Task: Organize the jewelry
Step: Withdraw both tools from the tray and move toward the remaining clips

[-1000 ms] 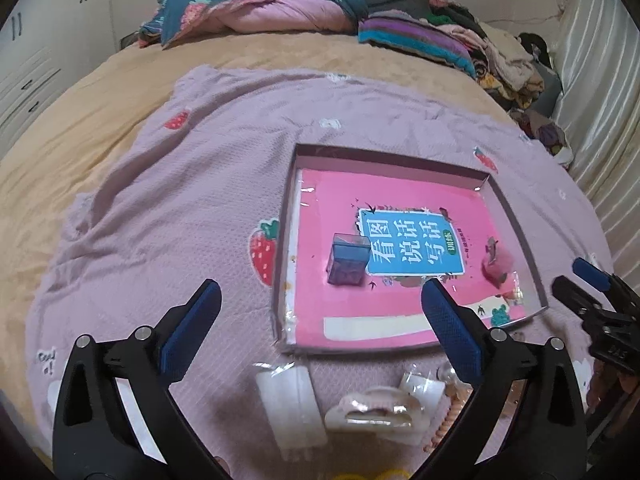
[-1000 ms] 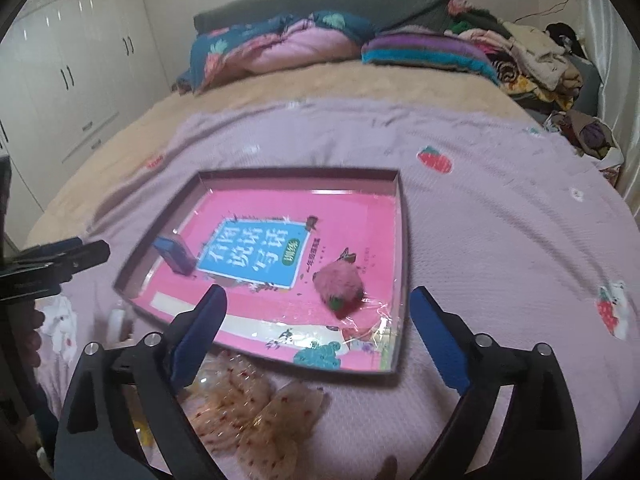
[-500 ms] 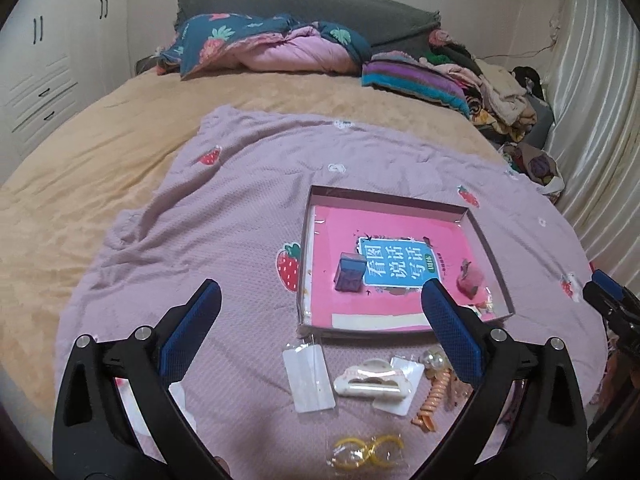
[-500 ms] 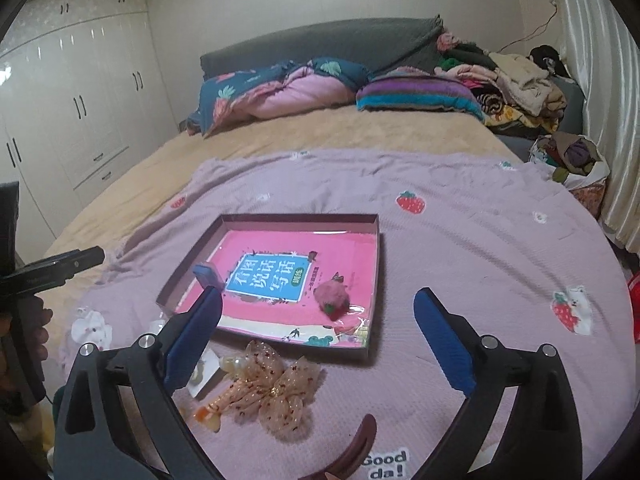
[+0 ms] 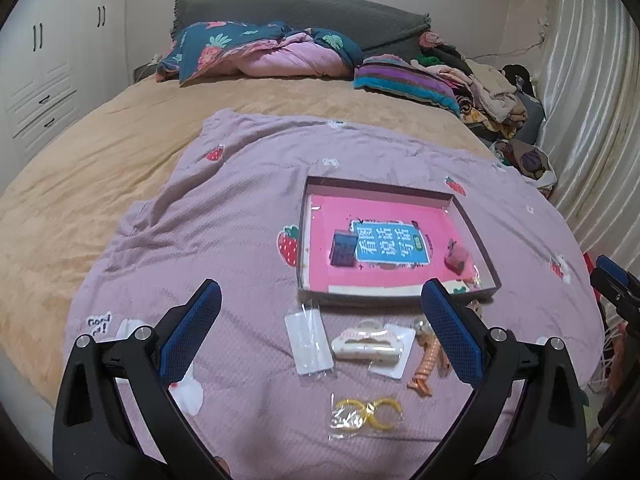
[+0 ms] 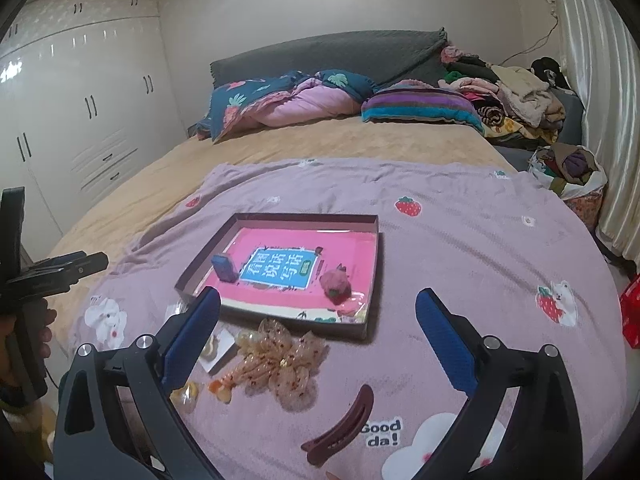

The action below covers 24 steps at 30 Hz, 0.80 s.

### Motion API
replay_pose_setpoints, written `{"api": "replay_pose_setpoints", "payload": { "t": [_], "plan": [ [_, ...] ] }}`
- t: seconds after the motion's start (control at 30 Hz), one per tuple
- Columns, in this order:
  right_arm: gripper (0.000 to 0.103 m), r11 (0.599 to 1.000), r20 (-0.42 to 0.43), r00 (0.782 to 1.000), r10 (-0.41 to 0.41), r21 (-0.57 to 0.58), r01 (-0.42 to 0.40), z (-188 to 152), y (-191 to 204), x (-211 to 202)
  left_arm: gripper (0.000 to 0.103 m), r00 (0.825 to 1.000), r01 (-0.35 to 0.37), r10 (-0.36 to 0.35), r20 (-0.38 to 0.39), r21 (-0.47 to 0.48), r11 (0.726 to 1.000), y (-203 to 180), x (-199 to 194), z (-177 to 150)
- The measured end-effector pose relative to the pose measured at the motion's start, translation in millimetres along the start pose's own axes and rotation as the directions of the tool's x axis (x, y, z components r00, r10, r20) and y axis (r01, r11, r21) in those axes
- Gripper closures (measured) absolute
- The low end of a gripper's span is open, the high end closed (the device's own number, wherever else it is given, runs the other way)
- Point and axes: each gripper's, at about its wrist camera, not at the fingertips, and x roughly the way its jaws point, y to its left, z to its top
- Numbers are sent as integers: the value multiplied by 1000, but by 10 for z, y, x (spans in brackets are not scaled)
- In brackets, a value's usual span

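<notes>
Hovering above the near edge of the bed, the left gripper [image 5: 320,328] and the right gripper [image 6: 318,334] both hold nothing, their jaws spread wide; that suits a moment of choosing, I judge, since neither is yet committed to any piece. A shallow tray [image 5: 476,228] lies on the purple blanket [image 5: 224,208], open side up, which makes it the likely place for gathering the jewelry; a small blue box [image 5: 343,249] and a pink fuzzy piece [image 5: 456,258] already sit inside it on the pink lining. The rest lies loose on the blanket just in front of the tray: a clear packet [image 5: 308,340], a cream hair claw [image 5: 366,346] on its white card, an orange coiled tie [image 5: 426,370], and yellow rings in a small bag [image 5: 366,408] nearest the camera. From the right wrist view, a sheer beaded bow [image 6: 280,364] lies close to the tray's front wall, and a dark red clip [image 6: 340,426] lies apart, nearer the gripper. Nothing covers these pieces; the tray's raised wall is the only thing to clear, and the soft blanket may give under a pinch. Pillows, folded clothes and a white wardrobe [image 6: 80,120] stand well away.
</notes>
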Motion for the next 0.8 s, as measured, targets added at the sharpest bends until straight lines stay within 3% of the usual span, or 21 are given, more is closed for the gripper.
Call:
{"api": "replay_pose_setpoints", "payload": {
  "t": [0.63,0.8],
  "plan": [
    [5,998,-112,993,25,-55,-32,-473,231,113,9,992,-15,21,-127,44,999,-7,154,-620],
    [5,996,-145,989,27,-75,-38,-589,279,168,9,986,10,0,-165,58,998,-69,209,-751]
  ]
}}
